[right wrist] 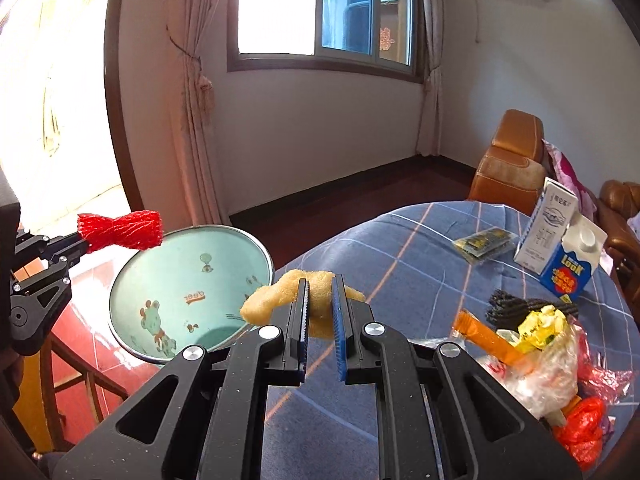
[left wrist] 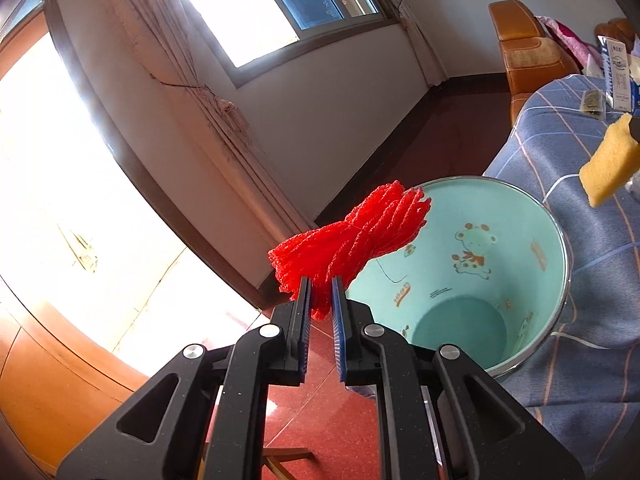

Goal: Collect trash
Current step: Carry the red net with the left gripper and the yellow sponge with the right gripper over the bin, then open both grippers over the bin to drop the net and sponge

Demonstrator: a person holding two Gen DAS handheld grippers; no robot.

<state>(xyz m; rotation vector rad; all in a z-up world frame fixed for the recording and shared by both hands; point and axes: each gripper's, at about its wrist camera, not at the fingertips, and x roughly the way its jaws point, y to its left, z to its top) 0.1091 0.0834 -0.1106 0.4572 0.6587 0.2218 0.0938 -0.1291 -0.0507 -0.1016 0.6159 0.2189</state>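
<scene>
Covering the table, blue plaid cloth (right wrist: 400, 240); teal bin (right wrist: 188, 292) beside. Left gripper (left wrist: 320, 284) clamps red netting (left wrist: 352, 236), right gripper (right wrist: 320, 282) clamps yellow sponge (right wrist: 316, 304); cartons (right wrist: 560, 240), wrappers (right wrist: 540, 360) near.

The trash bin (left wrist: 472, 276) stands open-mouthed just ahead and right of the left gripper (left wrist: 321, 284), its inside bare down to the bottom. The red foam net (left wrist: 352, 240) pinched in those jaws reaches across the bin's near rim, partly covering that edge. Ahead and left of the right gripper (right wrist: 320, 284) the same bin sits just beside the table edge (right wrist: 296, 264), with open cloth between. To the right gripper's right, a trash pile (right wrist: 536, 356), two cartons (right wrist: 560, 240) and a small packet (right wrist: 484, 244) crowd the table.
</scene>
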